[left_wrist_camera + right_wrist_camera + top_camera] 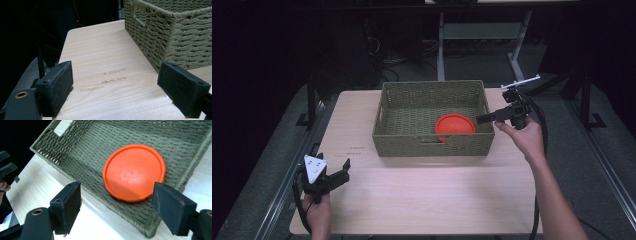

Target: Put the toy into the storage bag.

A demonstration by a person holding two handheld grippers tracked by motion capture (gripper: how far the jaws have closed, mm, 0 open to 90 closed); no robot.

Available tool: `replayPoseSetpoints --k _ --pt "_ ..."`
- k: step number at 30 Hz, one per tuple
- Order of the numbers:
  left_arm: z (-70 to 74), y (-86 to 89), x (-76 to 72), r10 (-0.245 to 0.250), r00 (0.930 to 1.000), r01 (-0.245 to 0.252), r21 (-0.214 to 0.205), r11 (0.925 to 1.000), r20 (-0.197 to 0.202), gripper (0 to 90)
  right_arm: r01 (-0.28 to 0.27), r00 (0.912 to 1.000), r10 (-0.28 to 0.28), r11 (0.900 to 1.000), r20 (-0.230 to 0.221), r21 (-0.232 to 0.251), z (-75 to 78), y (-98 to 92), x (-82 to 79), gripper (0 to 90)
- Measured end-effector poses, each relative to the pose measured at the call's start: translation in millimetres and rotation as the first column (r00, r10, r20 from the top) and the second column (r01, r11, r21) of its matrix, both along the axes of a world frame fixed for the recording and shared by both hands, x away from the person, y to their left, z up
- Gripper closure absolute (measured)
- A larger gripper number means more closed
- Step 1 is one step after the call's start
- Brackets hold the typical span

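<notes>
Facing right claw: orange disc

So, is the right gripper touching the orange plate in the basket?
Apart. In the right gripper view the right gripper is open above the basket rim, its pads clear of the orange plate.

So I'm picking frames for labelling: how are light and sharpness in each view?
High view: light wooden table lit evenly, surroundings nearly black, slightly soft. Left gripper view: woven olive-green basket crisp, background dark. Right gripper view: round orange plastic lid sharp, with mild sheen and no harsh glare.
</notes>
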State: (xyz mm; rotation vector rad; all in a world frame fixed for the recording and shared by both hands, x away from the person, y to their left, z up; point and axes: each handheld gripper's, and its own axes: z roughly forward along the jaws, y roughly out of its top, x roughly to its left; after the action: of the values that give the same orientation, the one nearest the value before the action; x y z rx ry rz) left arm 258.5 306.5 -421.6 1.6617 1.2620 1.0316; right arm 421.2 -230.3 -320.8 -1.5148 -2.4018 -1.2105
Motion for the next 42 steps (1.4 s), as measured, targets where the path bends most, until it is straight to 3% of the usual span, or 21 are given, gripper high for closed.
replayPoseSetpoints --k 18,42 --pt "0.5 -0.5 -0.5 -0.002 1.0 0.002 0.014 0.9999 -0.007 12.7 0.021 0.9998 -0.021 0.9993 0.007 0.03 -5.1 -24.0 -20.5 23.0" --pt "-0.6 -2.4 0.1 -0.006 0.9999 0.006 0.013 0.9999 -0.01 12.7 0.038 0.9993 -0.037 0.9984 -0.005 0.042 -31.5 -46.6 -45.5 23.3"
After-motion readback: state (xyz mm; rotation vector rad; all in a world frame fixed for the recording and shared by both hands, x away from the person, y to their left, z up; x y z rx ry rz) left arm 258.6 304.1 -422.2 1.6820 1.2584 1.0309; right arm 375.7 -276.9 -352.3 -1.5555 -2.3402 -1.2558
